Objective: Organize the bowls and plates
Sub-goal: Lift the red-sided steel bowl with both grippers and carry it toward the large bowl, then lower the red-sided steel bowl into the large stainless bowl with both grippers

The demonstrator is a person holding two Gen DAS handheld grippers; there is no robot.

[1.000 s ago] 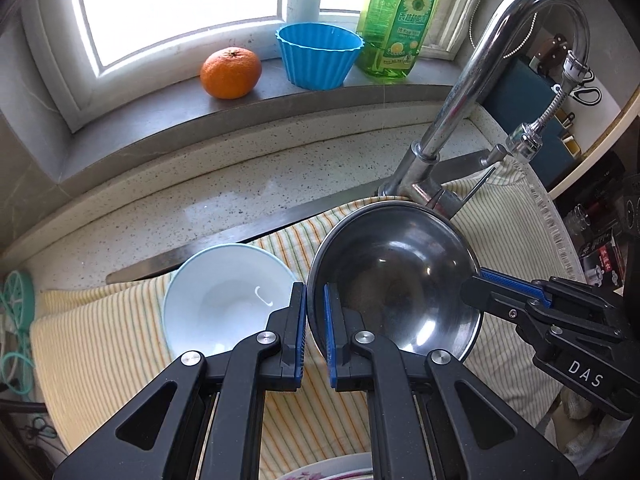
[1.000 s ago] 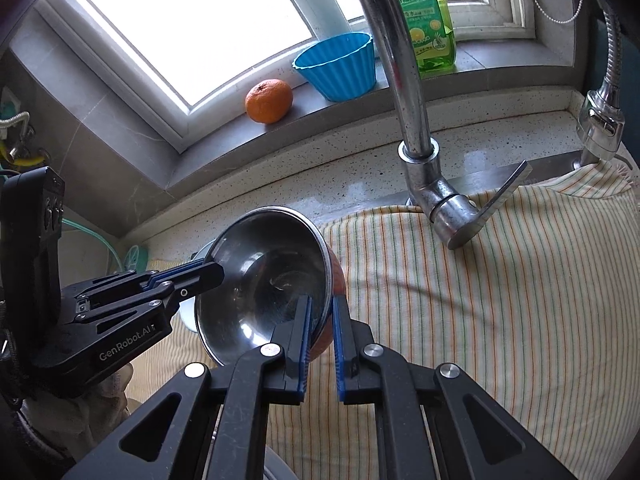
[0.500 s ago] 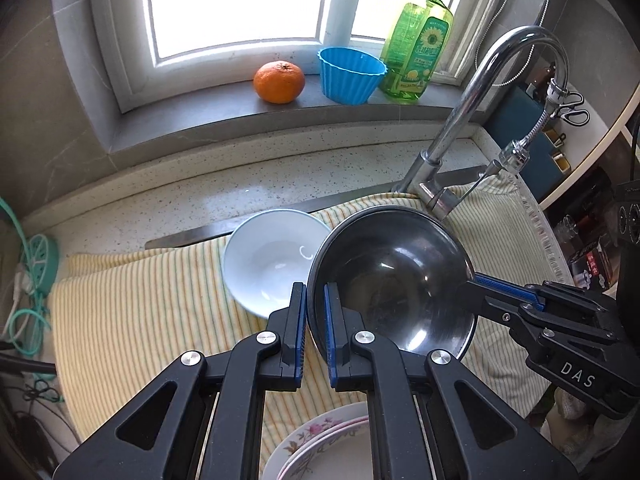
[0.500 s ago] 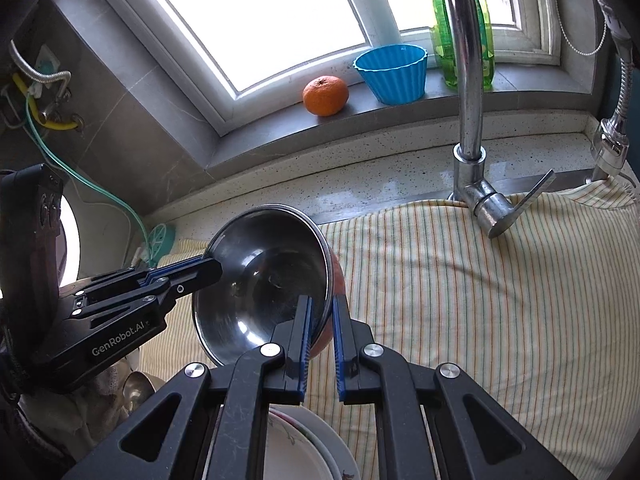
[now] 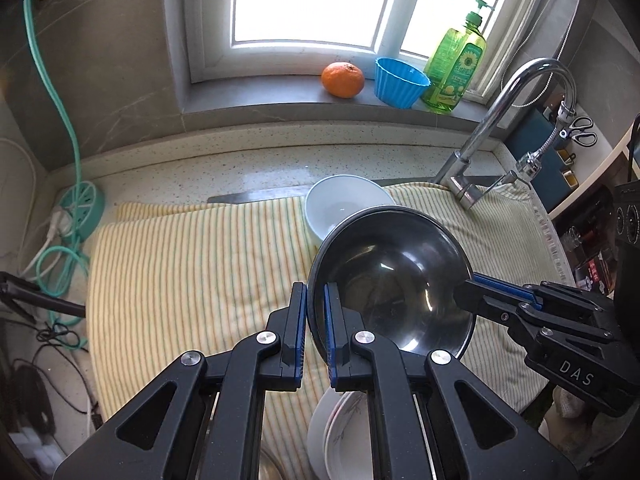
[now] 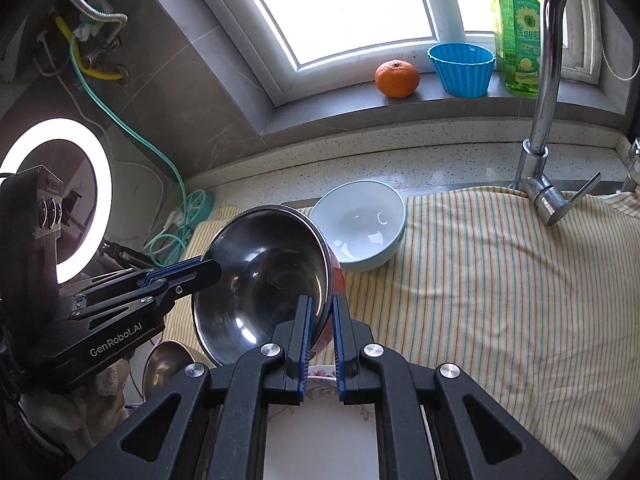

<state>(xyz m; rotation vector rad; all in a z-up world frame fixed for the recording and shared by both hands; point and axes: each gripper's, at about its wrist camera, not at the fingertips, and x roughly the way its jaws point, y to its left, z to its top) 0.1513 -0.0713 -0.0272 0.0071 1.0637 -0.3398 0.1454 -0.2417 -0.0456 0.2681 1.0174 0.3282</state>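
Overhead, left gripper (image 5: 315,322) and right gripper (image 6: 320,330), both angled downward, pinch opposite rims of steel bowl (image 5: 390,284). Below: striped cloth (image 6: 500,272), window behind.

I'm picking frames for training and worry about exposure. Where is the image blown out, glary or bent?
Left wrist view: the window is blown out to white, and the metal bowl carries small bright glints. Right wrist view: the ring light and the window are overexposed, and the fisheye curves the windowsill and the dark corners.

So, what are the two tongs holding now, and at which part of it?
Both hold one steel bowl by its rim: the left tongs pinch one edge, the right tongs pinch the opposite edge.
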